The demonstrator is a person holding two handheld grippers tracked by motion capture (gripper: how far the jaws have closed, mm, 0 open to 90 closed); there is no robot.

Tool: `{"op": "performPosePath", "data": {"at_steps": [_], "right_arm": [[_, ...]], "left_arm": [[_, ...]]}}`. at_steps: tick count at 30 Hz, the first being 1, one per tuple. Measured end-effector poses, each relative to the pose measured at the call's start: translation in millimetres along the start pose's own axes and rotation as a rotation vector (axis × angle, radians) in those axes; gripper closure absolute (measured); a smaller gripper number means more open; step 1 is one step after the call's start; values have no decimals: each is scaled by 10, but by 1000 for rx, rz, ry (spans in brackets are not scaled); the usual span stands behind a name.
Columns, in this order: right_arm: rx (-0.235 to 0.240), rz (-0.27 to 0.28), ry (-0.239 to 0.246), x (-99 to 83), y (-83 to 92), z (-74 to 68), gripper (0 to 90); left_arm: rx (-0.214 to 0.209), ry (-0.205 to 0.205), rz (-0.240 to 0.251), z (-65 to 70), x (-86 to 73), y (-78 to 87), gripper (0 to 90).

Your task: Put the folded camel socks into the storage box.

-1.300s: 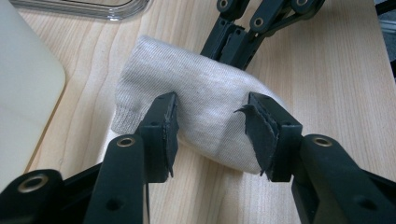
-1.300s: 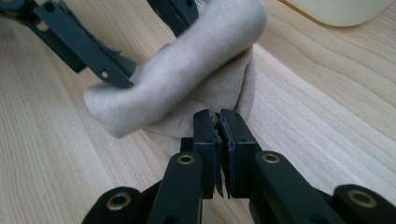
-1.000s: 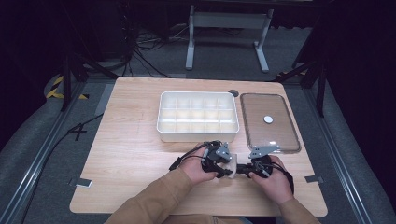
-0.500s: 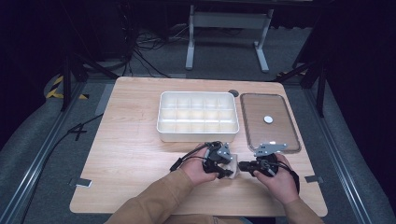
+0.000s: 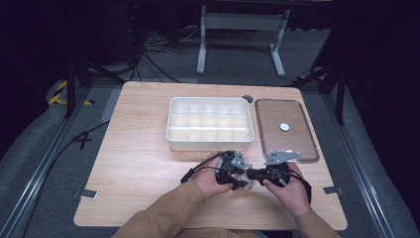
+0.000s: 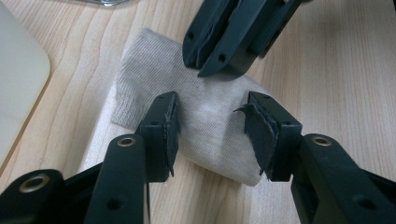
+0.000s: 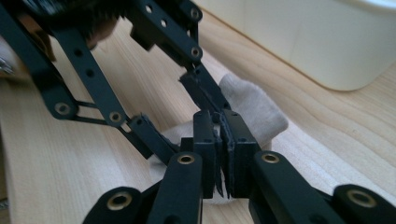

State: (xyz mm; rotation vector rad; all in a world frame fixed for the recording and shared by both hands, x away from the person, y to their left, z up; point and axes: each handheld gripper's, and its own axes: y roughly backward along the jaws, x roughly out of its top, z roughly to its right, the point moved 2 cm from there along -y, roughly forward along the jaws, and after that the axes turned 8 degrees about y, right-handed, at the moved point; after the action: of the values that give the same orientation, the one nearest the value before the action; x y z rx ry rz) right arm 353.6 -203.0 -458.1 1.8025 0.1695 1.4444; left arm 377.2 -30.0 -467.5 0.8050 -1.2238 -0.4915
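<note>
Since the earlier frames little has shifted: both hands sit at the same spot near the front edge of the table (image 5: 129, 148), and the right tool's tips have only edged a touch leftward toward the left tool. The folded beige cloth (image 6: 205, 121) lies flat on the wood between the two tools, just near of the white compartment tray (image 5: 210, 144). The left tool (image 6: 212, 133) stands wide, its two jaws straddling the cloth with the fabric between them; the pads rest at the cloth's surface, though whether they press on it cannot be told. The right tool (image 7: 220, 154) is narrow, jaws drawn almost together with the pads nearly meeting, and its tips sit on the cloth's edge; in the left gripper view it comes in from the far side, closed tip down on the fabric. Whether a fold is actually pinched between its pads cannot be told. To the right of the tray lies the clear lid (image 5: 285, 129), flat on the table.
</note>
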Motion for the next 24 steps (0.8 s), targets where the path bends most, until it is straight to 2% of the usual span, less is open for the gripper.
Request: {"op": "performPosePath", "data": {"at_steps": [5, 13, 16, 24], "right_arm": [[-10, -38, -2, -57, -35, 28, 858], [-17, -68, 4, -106, -67, 69, 855], [-13, -75, 3, -120, -68, 92, 852], [-12, -80, 7, -118, -85, 99, 850]], "left_arm": [[-12, 20, 17, 22, -6, 8, 506], [-22, 19, 28, 12, -32, 61, 493], [-44, 25, 11, -2, -67, 65, 495], [-40, 43, -36, 13, -119, -2, 491]]}}
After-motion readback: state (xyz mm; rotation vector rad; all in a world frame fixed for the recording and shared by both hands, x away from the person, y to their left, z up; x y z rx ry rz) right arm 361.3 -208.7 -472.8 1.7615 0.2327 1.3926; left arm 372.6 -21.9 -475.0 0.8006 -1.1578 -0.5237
